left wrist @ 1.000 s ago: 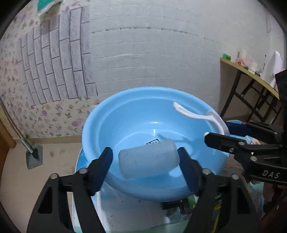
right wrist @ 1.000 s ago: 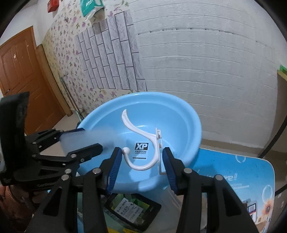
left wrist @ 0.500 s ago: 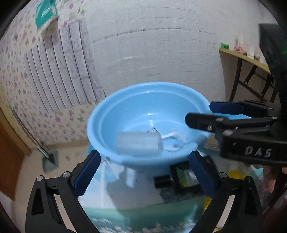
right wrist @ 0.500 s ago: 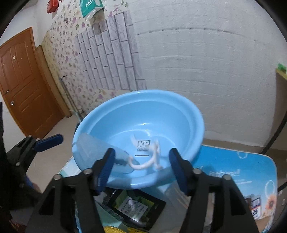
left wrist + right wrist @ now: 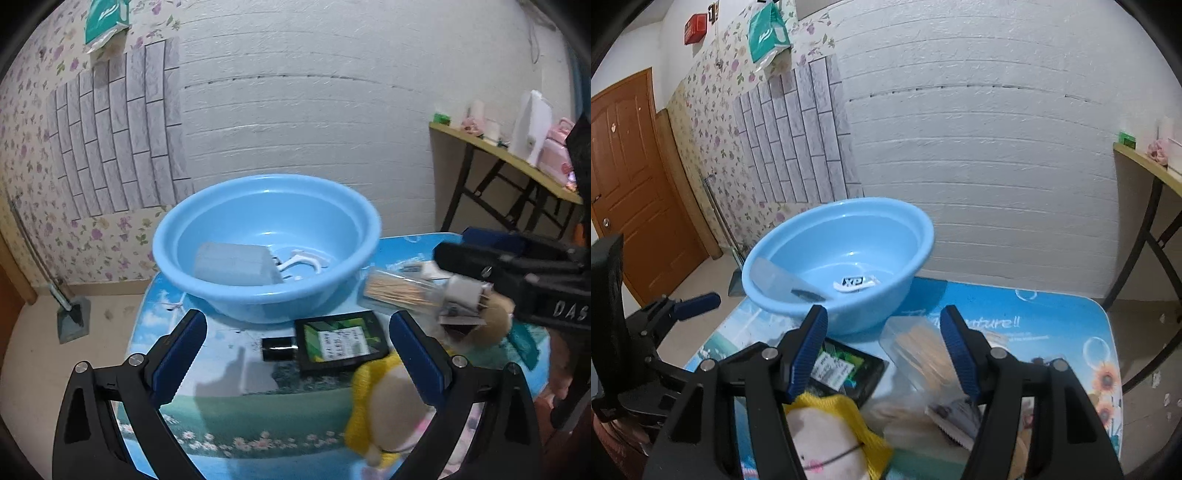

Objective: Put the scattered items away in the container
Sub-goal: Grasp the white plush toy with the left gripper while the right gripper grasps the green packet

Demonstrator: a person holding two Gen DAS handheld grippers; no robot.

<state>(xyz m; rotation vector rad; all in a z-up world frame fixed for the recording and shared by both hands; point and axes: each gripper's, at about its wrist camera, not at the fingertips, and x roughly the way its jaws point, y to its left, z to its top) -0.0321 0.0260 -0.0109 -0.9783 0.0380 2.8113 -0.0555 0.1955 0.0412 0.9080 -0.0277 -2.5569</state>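
A light blue basin (image 5: 343, 206) (image 5: 912, 218) stands at the table's far side. Inside lie a frosted plastic cup (image 5: 236, 264) (image 5: 775, 277) and a white hook (image 5: 301, 258) (image 5: 855, 284). My left gripper (image 5: 295, 345) is open and empty, held back above the table's near left. My right gripper (image 5: 884, 345) is open and empty over a clear box of toothpicks (image 5: 919, 349) (image 5: 402, 291). A black framed card (image 5: 341, 341) (image 5: 846, 371), a small black block (image 5: 279, 347) and a plush toy with a yellow hood (image 5: 388, 402) (image 5: 831, 439) lie on the table.
The table has a blue printed cover (image 5: 1052, 332). A second beige plush (image 5: 487, 325) and papers (image 5: 955, 413) lie near the toothpick box. A wooden side table (image 5: 517, 162) stands at the right. A door (image 5: 631, 177) is at the left.
Both grippers opened and dropped the cup and the white hook into the basin. Both then pulled back from the basin towards the table's near side.
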